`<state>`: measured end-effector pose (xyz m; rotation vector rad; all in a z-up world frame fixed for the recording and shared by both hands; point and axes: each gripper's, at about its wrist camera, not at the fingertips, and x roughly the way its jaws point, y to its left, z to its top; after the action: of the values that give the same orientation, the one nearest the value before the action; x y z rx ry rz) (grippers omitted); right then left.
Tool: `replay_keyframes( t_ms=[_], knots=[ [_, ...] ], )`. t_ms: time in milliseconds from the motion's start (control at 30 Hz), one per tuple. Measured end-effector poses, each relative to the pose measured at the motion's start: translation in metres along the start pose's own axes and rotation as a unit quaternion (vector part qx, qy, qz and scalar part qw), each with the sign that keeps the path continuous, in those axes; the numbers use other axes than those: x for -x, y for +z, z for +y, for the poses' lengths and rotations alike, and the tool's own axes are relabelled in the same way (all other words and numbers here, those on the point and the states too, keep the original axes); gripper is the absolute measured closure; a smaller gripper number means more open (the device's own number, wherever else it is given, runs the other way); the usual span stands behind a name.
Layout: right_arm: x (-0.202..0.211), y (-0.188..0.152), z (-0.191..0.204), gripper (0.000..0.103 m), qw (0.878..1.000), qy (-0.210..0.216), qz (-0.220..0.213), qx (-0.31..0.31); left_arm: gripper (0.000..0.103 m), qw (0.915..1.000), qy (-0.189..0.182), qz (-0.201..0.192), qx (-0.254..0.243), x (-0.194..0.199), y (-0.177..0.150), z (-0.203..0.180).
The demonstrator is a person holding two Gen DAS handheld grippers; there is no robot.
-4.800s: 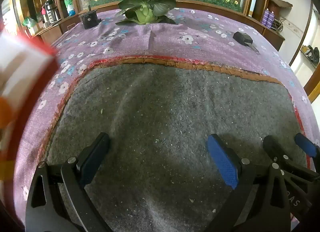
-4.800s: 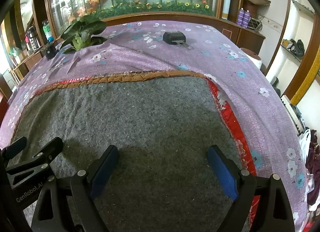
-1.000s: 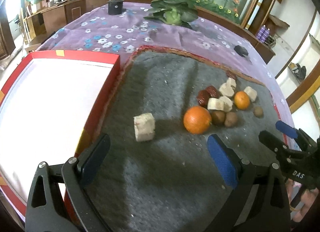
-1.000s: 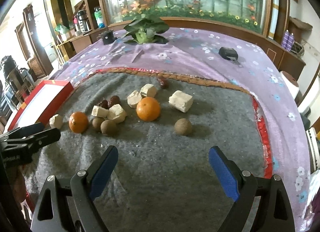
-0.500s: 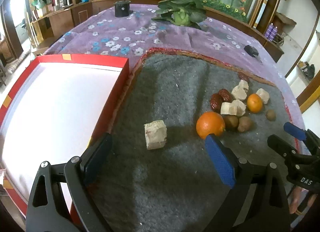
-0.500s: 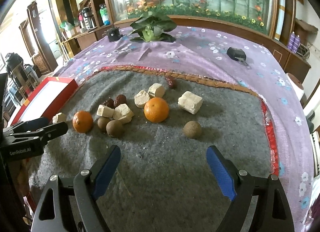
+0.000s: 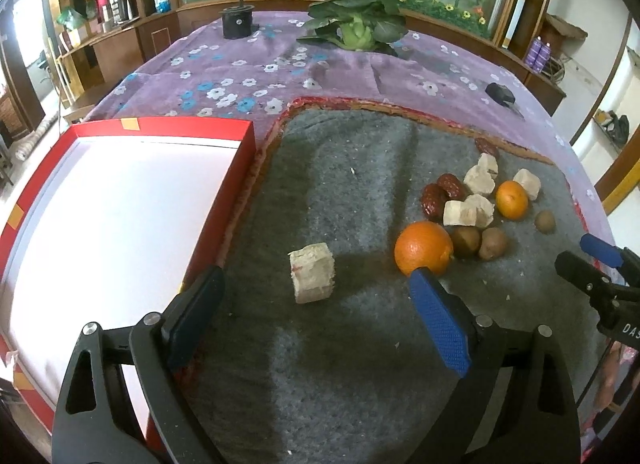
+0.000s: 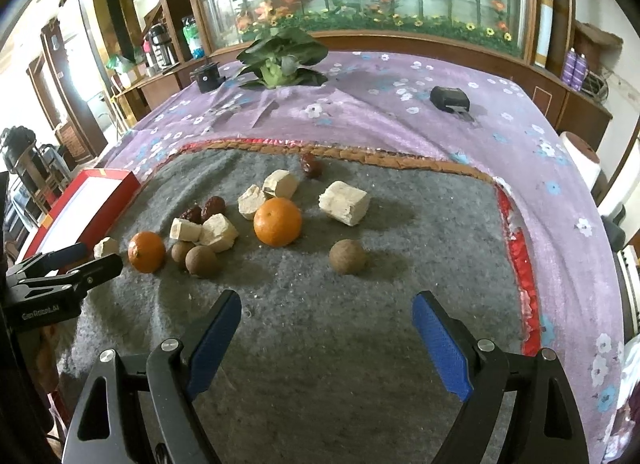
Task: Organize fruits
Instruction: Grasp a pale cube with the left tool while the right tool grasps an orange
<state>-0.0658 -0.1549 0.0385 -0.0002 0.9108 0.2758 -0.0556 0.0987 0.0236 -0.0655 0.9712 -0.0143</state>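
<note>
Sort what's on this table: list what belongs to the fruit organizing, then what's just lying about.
Job:
- two oranges
- brown round fruits
- red dates
- pale chunks
- red tray

Lying about:
- leafy plant
- black key fob
- black round object

Tray (image 7: 224, 200) left of mat (image 7: 340, 192), touching its edge; lone block (image 7: 312, 278) mid-mat; fruit cluster (image 7: 472, 212) right; plant (image 7: 356, 30) behind, on desk (image 7: 240, 76).
</note>
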Motion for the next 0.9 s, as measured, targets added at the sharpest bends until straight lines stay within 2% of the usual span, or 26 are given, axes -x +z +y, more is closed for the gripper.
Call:
replay_keyframes(
  t_ms=[133,200,267,300,333,367,467,533,667,800,900],
  knots=[
    [0.004,0.001,0.002,0.016,1.000,0.001,-0.008,0.009,0.019,1.0000,0.000,-0.003,-0.002,0.003,0.001,0.003],
    [0.005,0.001,0.001,0.016,1.000,0.001,-0.010,0.008,0.032,1.0000,0.002,-0.003,-0.005,0.002,0.001,0.004],
    [0.006,0.001,-0.001,0.019,1.000,0.008,-0.010,0.004,0.058,1.0000,0.000,0.003,-0.003,-0.001,0.001,0.005],
    [0.006,0.000,-0.002,0.022,1.000,0.014,-0.009,0.002,0.065,0.9999,-0.007,0.009,-0.003,-0.003,0.001,0.006],
    [0.005,0.001,-0.003,0.027,1.000,0.019,-0.006,0.000,0.078,0.9998,-0.011,0.014,-0.005,-0.005,0.001,0.005],
    [0.005,0.000,-0.003,0.030,1.000,0.024,-0.004,-0.001,0.081,0.9997,-0.011,0.019,-0.007,-0.008,0.000,0.004],
    [0.004,0.000,0.004,0.037,0.999,0.045,-0.001,0.011,0.085,0.9999,-0.004,0.012,-0.007,-0.007,-0.002,0.004],
    [0.004,0.000,0.015,0.038,0.998,0.064,0.001,0.026,0.085,0.9999,-0.008,0.010,0.000,-0.005,-0.002,0.006],
    [-0.001,0.003,0.040,0.038,0.990,0.132,0.008,0.043,0.085,1.0000,-0.006,0.000,0.001,0.003,-0.001,0.008],
    [-0.013,0.007,0.071,0.045,0.984,0.161,0.019,0.072,0.085,0.9999,-0.009,-0.012,0.001,0.014,-0.001,0.008],
    [-0.023,0.010,0.087,0.047,0.982,0.165,0.025,0.088,0.085,0.9997,-0.008,-0.021,0.000,0.022,0.001,0.009]
  ],
)
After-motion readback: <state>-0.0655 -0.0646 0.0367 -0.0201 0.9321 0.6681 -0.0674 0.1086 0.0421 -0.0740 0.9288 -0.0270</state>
